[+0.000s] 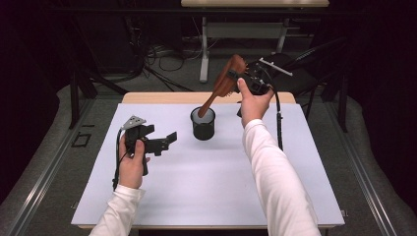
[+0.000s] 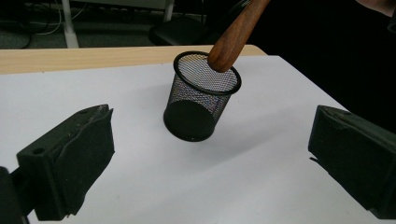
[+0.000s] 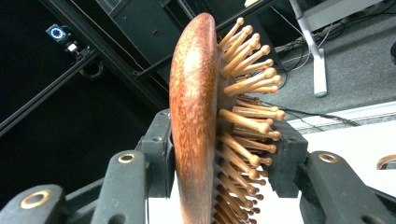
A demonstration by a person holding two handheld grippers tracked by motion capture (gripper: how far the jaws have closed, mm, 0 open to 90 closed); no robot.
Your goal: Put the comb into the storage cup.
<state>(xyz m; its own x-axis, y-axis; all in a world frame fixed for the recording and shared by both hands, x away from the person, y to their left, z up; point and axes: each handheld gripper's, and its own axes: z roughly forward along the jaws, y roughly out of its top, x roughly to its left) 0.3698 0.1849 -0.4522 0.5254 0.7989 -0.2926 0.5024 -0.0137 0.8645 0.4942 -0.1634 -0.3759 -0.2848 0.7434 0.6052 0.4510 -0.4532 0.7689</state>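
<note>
The tip of the hairbrush handle is hidden inside the mesh cup, so whether it touches the bottom cannot be told. In the left gripper view the brush head is cut off at the 12 o'clock edge, and both jaws of the left gripper run off the frame at 7 and 4 o'clock. In the right gripper view the handle leaves the picture at 6 o'clock, and the right gripper pads are largely covered by the brush head and bristles.
</note>
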